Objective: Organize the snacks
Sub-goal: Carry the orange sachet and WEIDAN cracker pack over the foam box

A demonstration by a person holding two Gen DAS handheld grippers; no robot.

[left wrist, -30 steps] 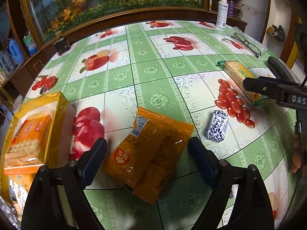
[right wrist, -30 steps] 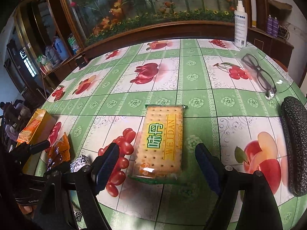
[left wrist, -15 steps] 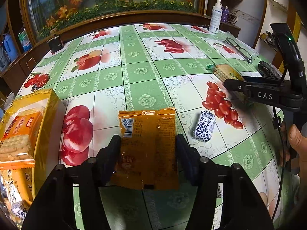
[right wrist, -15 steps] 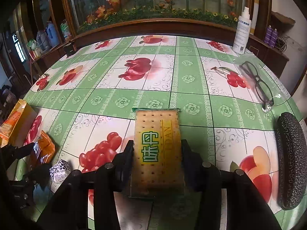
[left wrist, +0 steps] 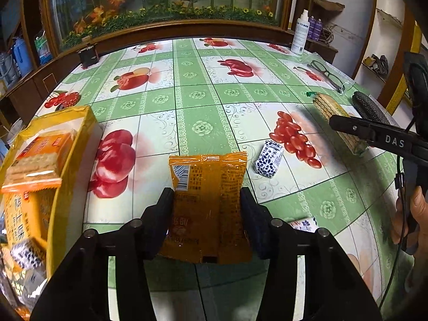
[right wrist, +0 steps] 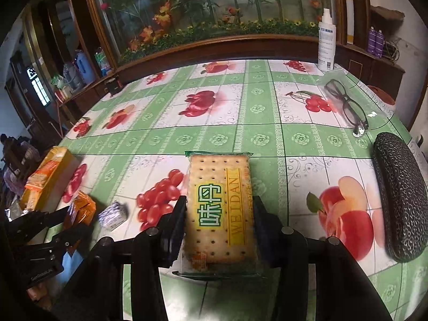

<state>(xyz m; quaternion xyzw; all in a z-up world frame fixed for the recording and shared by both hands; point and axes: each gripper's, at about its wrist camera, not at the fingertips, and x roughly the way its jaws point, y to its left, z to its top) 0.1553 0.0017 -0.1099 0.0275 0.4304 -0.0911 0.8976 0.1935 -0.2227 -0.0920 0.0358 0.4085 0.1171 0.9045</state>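
An orange snack packet (left wrist: 208, 171) sits between the pads of my left gripper (left wrist: 206, 198), whose jaws are closing and press on both its sides. My right gripper (right wrist: 220, 206) is shut on a green-edged cracker pack (right wrist: 219, 182), held lengthwise just above the tablecloth. Left of the packet stands a yellow snack box (left wrist: 67, 139) with biscuit packs inside. A blue-and-white wrapped candy (left wrist: 268, 157) lies right of the packet, and a second candy (left wrist: 303, 224) is near my right finger. The left wrist view also shows the cracker pack (left wrist: 337, 115) at the far right.
Black glasses (right wrist: 345, 104) and a dark textured glasses case (right wrist: 398, 198) lie at the table's right side. A white spray bottle (right wrist: 326, 45) stands at the far right corner. A person's hand (left wrist: 417, 214) holds the right gripper's handle. A wooden-framed panel backs the table.
Both grippers went from wide open to closed on their packs. The orange packet turned from slanted to straight between the left pads. The cracker pack rose slightly off the table.
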